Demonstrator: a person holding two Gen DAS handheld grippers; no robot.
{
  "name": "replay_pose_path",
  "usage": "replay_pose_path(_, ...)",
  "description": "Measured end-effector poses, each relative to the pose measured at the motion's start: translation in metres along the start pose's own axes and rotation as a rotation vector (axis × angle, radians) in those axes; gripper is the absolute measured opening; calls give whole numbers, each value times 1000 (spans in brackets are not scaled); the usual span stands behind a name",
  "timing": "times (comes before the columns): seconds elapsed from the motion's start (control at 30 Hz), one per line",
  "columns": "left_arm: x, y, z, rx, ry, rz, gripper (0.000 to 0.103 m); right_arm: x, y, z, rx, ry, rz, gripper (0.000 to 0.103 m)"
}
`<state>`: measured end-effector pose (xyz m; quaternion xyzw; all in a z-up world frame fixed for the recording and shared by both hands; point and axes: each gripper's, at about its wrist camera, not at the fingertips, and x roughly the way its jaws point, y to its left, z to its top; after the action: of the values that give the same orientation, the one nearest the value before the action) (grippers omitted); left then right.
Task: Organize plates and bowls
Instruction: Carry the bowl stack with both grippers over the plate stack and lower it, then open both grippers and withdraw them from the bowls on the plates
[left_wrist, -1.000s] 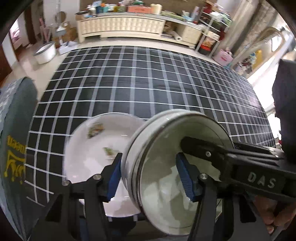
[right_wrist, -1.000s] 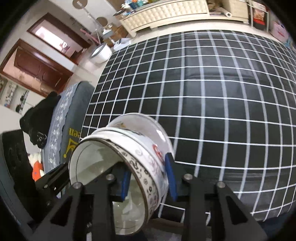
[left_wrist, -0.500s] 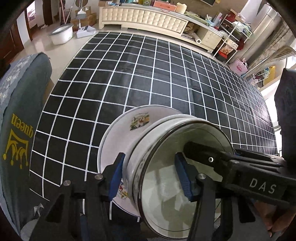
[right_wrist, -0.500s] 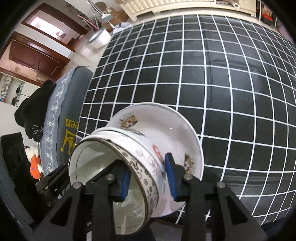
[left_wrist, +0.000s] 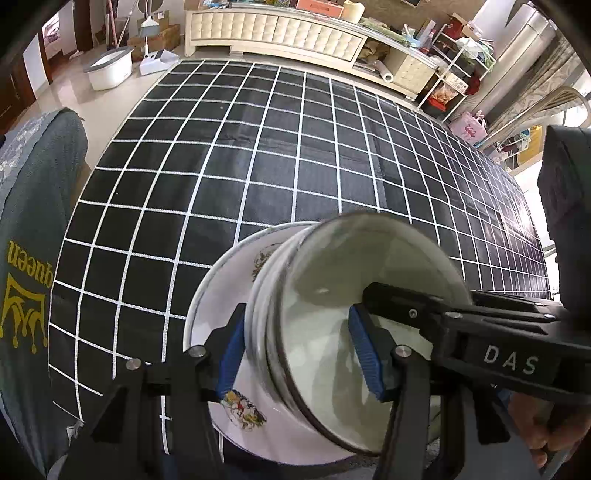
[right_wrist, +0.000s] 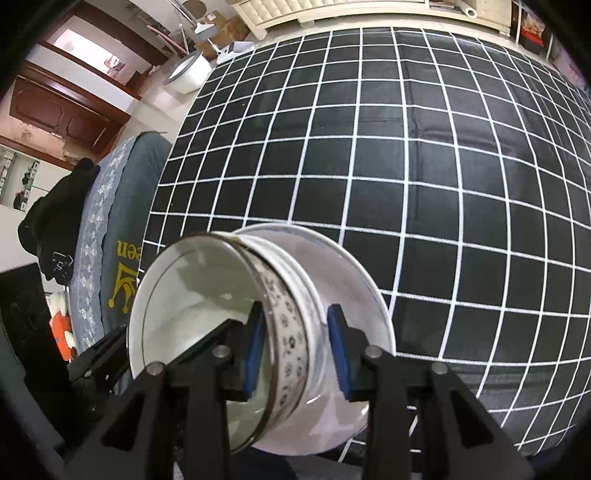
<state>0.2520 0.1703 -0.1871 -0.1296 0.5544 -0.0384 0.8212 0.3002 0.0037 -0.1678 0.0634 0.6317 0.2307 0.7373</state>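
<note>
A white bowl (left_wrist: 332, 295) with a patterned band on its outer wall (right_wrist: 291, 343) hangs tilted just over a white plate (left_wrist: 221, 291) with flower prints. The plate (right_wrist: 354, 288) lies on the black grid tablecloth near its front edge. My left gripper (left_wrist: 299, 354) is shut on the bowl's wall on one side, one blue pad outside and one inside. My right gripper (right_wrist: 295, 350) is shut on the opposite side of the rim. In the left wrist view a black finger (left_wrist: 406, 310) of the right gripper reaches into the bowl. Whether the bowl touches the plate is hidden.
The black grid tablecloth (left_wrist: 295, 155) stretches far behind the plate. A blue-grey chair cover (left_wrist: 26, 277) printed "queen" stands at the table's left edge. On the floor beyond are a white tub (left_wrist: 109, 70), a cream cabinet (left_wrist: 273, 33) and a cluttered shelf (left_wrist: 454, 66).
Both grippers have come down with the bowl between them, and it has moved over the plate. The plate now shows larger and right under the bowl.
</note>
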Motion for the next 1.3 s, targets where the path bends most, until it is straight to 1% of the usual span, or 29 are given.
replay_pose_path(0.03,1,4,0,-19,0,-15,52,0,1,0,-9,-5,1,37)
replay_pose_path(0.13,-1,8,-1,-17,-6,-32,52,1,1,1,-14,-16,2,38)
replay_pose_path(0.47,-3,6,-3,-9,-9,-27,52,1,1,0,-26,-29,6,39)
replay_pose_path(0.57,-3,4,-4,-8,-12,-26,52,-2,2,-2,-49,-49,-12,39)
replay_pose_path(0.63,-4,2,-3,16,-45,0,53,-4,2,-4,-62,-61,-22,39)
replay_pose_path(0.67,-7,0,-5,35,-69,25,56,-5,3,-5,-69,-64,-20,40)
replay_pose_path(0.73,-11,0,-6,45,-85,39,58,-9,2,-5,-74,-76,-14,49)
replay_pose_path(0.83,-16,2,-6,31,-97,30,60,-20,0,-7,-75,-119,0,57)
replay_pose_path(0.93,-24,5,-8,14,-121,35,60,-32,0,-8,-75,-158,12,59)
replay_pose_path(1.1,-44,7,-12,0,-193,47,60,-55,8,-16,-115,-231,-18,60)
replay_pose_path(1.3,-84,-14,-22,57,-318,92,61,-90,13,-38,-177,-339,-78,61)
